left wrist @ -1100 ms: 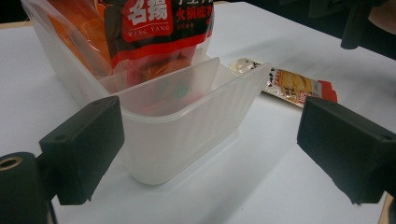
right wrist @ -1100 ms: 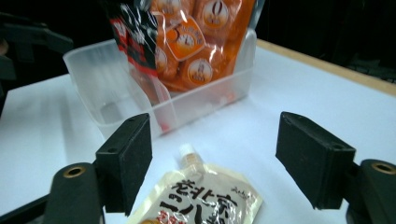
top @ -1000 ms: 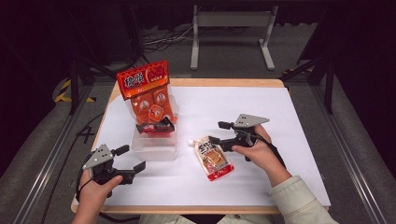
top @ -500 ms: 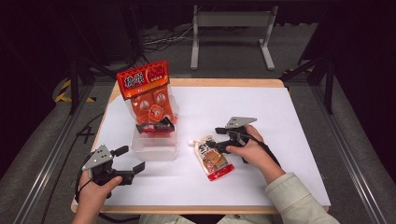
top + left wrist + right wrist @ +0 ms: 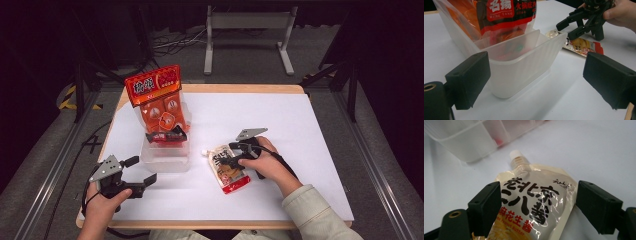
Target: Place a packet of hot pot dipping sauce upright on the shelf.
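The sauce pouch [image 5: 534, 205] lies flat on the table, its lower end cut off below the jaws of the right gripper [image 5: 537, 207], which have just been opening and stand wide astride it, pads apart from it. Its label reads "Peanut Butter" (small print blurred). The left gripper [image 5: 536, 82], jaws wide and empty, faces the plastic tub [image 5: 524, 65], where a red packet [image 5: 509, 15] reads "MING YANG".

Bright overhead light on the white table [image 5: 310, 130], dark surroundings, glare on the pouch [image 5: 536, 202]
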`<state>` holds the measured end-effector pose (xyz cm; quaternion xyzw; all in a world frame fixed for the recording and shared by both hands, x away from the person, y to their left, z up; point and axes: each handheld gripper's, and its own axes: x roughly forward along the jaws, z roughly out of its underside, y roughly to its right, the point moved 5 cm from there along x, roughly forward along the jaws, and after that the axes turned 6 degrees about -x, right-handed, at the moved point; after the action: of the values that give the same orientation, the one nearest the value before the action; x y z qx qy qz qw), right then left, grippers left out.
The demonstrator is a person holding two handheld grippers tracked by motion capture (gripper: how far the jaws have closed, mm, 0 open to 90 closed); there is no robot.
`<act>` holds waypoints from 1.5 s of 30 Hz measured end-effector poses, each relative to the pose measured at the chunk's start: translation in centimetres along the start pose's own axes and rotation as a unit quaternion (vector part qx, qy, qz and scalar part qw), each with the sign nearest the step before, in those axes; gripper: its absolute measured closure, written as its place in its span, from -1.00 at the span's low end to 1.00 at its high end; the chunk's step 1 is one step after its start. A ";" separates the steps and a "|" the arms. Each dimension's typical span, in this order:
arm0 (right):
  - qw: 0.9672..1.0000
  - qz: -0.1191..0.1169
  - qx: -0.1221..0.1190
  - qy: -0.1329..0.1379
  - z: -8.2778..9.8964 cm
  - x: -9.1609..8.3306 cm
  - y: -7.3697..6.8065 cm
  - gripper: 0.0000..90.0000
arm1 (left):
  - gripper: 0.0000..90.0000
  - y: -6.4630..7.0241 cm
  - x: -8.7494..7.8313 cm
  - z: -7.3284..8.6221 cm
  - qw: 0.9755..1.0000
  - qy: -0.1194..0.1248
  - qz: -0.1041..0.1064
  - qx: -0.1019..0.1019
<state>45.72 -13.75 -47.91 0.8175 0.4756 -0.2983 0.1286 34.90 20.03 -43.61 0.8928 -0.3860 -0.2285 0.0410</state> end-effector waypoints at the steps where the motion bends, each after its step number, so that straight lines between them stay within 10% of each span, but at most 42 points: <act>1: 1.000 0.002 -0.005 -0.005 0.0 0.1 0.0 -0.54 | -0.82 0.0 0.0 0.0 1.000 -0.001 0.000 -0.001; 10: 0.999 0.016 -0.011 -0.028 0.1 0.4 0.0 -0.41 | -0.81 -0.1 0.0 0.1 1.000 -0.001 -0.003 0.000; 29: 1.000 0.021 -0.013 -0.019 -0.3 0.1 -0.3 0.86 | -0.82 0.0 -0.1 0.1 1.000 0.000 -0.003 0.000; 45: 0.996 0.008 -0.050 0.069 -3.2 -3.2 -2.5 0.99 | -0.82 1.7 0.0 -0.7 0.999 0.001 0.008 0.031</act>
<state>43.58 -13.08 -43.26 0.8325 0.4910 -0.2158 0.1390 34.01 18.77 -42.51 0.8909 -0.3999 -0.2150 0.0152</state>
